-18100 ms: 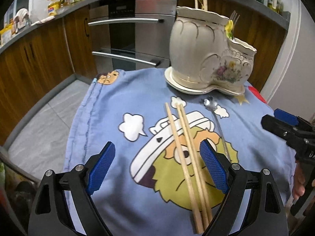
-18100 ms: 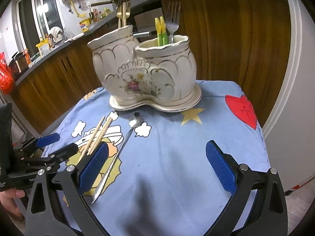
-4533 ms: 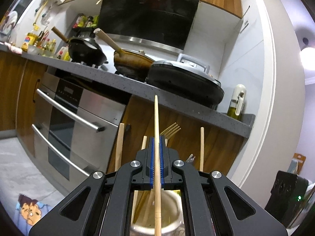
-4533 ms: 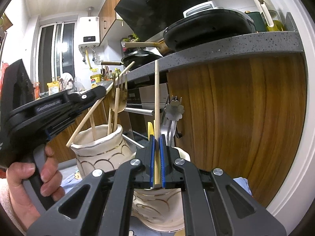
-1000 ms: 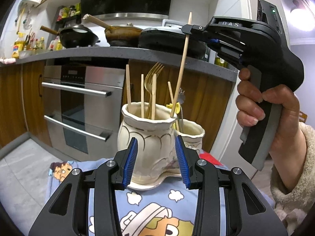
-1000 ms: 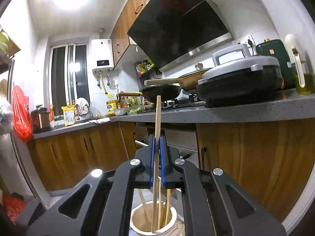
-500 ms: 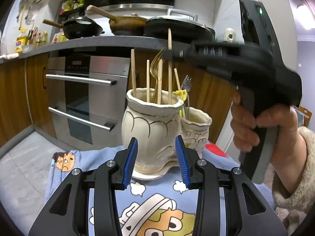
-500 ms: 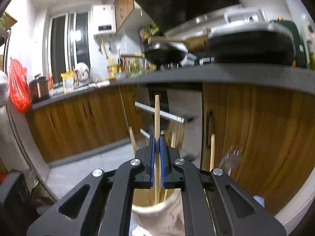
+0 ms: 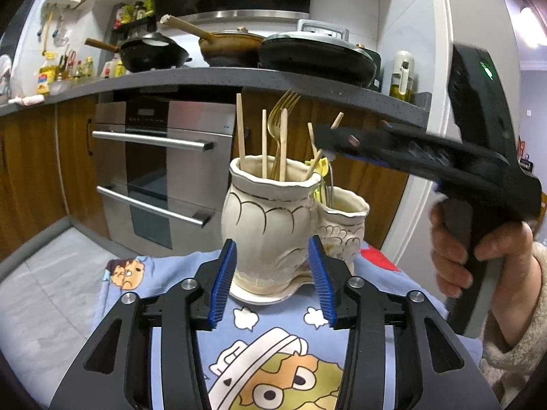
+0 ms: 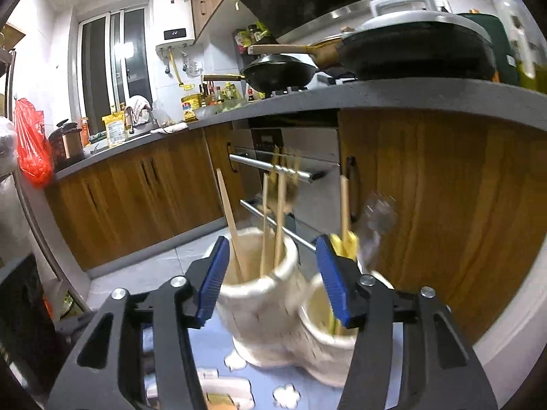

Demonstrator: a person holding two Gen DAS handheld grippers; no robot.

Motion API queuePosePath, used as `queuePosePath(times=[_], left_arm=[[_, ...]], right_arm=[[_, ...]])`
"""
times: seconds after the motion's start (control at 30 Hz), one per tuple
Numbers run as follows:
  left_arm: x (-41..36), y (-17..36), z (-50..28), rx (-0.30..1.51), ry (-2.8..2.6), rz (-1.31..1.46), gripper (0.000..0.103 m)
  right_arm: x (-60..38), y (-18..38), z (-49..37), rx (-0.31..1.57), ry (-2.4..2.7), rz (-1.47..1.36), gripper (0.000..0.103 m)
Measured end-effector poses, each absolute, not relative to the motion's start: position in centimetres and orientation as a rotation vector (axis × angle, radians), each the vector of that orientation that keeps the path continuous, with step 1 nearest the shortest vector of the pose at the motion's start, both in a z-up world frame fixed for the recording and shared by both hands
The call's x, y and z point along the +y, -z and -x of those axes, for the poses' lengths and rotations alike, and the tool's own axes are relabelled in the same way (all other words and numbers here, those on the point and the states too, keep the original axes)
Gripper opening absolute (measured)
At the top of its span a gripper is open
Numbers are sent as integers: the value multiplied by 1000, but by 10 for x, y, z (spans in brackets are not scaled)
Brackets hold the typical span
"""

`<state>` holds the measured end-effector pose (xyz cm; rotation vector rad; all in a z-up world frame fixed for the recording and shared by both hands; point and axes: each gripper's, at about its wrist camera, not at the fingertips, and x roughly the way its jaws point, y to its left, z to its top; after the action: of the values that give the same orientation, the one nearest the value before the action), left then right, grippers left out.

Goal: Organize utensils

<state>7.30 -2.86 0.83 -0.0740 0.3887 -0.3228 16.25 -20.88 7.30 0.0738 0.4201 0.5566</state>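
Observation:
A cream ceramic utensil holder (image 9: pixel 270 218) with two cups stands on the blue cartoon cloth (image 9: pixel 273 358). Its tall cup holds several wooden chopsticks (image 9: pixel 264 143) and a gold fork (image 9: pixel 278 116); the small cup (image 9: pixel 345 218) holds yellow-handled utensils. My left gripper (image 9: pixel 271 280) is open and empty, low in front of the holder. My right gripper (image 10: pixel 271 280) is open and empty just above the holder (image 10: pixel 259 304), with chopsticks (image 10: pixel 278 218) standing between its fingers. It also shows in the left wrist view (image 9: pixel 393 150), over the holder's right side.
A kitchen counter (image 9: pixel 239 78) with pans runs behind, above an oven (image 9: pixel 160 171) and wooden cabinets (image 10: pixel 444 205). The floor (image 9: pixel 41 273) lies to the left of the cloth-covered table.
My right gripper has opened and let go of the chopstick, which now stands in the tall cup. The left gripper has stayed open in front of the holder.

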Motion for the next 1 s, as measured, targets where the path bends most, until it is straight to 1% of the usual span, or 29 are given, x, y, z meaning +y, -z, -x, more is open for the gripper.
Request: queuePosePath(times=[0.03, 0.17, 0.23, 0.3, 0.37, 0.5, 0.53, 0.6, 0.73, 1.0], left_arm=[[-30, -8, -72, 386, 313, 65, 49], [-33, -4, -66, 376, 274, 51, 60], [-34, -2, -64, 369, 256, 46, 66], [-36, 0, -62, 361, 235, 31, 75], [-37, 2, -60, 350, 217, 14, 79], [-38, 8, -56, 341, 185, 8, 87], [-38, 10, -54, 332, 175, 6, 90], [-38, 12, -52, 323, 157, 6, 93], [-34, 11, -47, 298, 145, 20, 95], [-46, 9, -41, 279, 118, -43, 97]], right_arm=[[-213, -69, -159, 427, -549, -72, 54], [-234, -47, -142, 466, -499, -48, 67], [-243, -37, -135, 479, -479, -37, 68], [-250, -28, -127, 487, -468, -28, 77], [-257, -19, -118, 486, -461, -17, 79], [-264, -8, -106, 466, -436, 1, 90], [-266, -5, -103, 459, -433, 3, 91], [-268, -2, -99, 442, -422, 14, 95], [-268, 3, -92, 386, -395, 49, 97], [-270, 2, -83, 327, -389, 62, 98]])
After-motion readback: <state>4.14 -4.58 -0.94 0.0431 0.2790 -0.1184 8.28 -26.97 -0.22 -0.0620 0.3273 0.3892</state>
